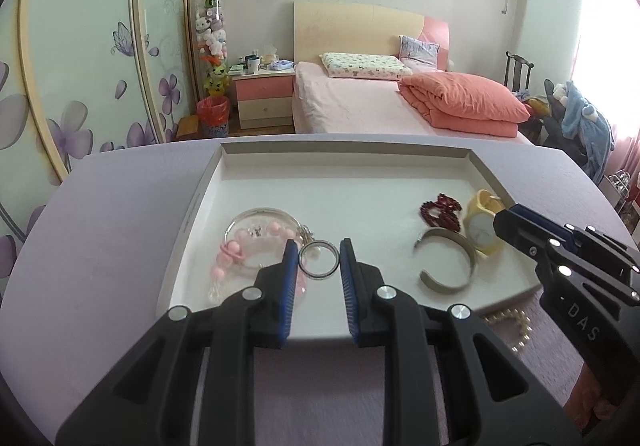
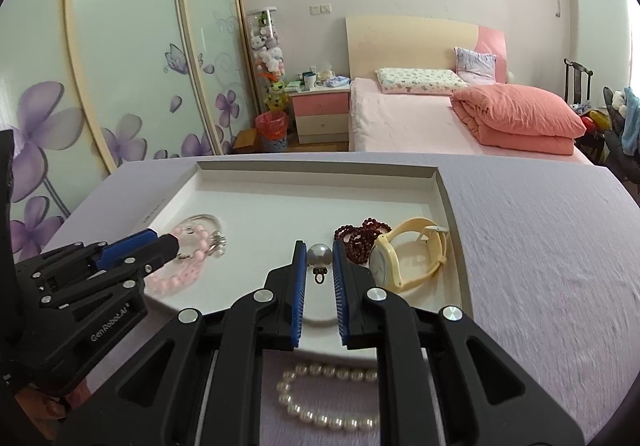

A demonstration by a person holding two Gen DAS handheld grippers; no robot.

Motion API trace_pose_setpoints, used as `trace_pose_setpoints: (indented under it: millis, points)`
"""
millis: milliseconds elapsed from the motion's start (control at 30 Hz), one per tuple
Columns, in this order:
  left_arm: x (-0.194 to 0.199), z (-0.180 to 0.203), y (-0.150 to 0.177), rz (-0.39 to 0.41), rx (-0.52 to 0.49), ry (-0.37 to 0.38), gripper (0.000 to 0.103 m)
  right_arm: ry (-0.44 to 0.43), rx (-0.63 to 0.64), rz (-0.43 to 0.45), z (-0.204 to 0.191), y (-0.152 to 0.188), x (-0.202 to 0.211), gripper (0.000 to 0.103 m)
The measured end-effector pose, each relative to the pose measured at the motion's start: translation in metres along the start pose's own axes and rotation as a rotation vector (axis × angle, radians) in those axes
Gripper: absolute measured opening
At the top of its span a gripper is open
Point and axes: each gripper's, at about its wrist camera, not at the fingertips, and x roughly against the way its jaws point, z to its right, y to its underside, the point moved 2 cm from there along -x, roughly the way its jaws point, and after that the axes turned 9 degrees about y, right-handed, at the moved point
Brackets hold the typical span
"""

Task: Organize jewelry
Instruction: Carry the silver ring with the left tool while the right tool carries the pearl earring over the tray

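My left gripper is shut on a silver ring, held over the front of the white tray. To its left lie a pink bead bracelet and a silver bangle. My right gripper is shut on a grey pearl pendant with a small dark loop hanging below it, over the tray just left of the dark red beads and yellow watch. A metal cuff lies in the tray. Each gripper shows in the other's view: right gripper, left gripper.
A white pearl bracelet lies on the lilac tablecloth in front of the tray, under my right gripper. The back half of the tray is bare. Beyond the table's far edge are a bed and wardrobe doors.
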Motion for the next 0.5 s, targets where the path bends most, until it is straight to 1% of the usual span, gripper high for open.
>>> trace_pose_setpoints:
  millis: [133,300,500]
  points:
    - [-0.013,-0.007,-0.008,-0.008,0.008,-0.01,0.022,0.019,-0.001,-0.024,0.002,-0.004,-0.017,0.014]
    - [-0.027,-0.014,-0.01,-0.019,0.015,-0.027,0.022,0.039,0.001,-0.05,0.002,-0.004,-0.031,0.014]
    - [-0.042,-0.017,-0.012,-0.037,0.016,-0.024,0.022,0.049,0.006,-0.084,0.002,-0.004,-0.046,0.014]
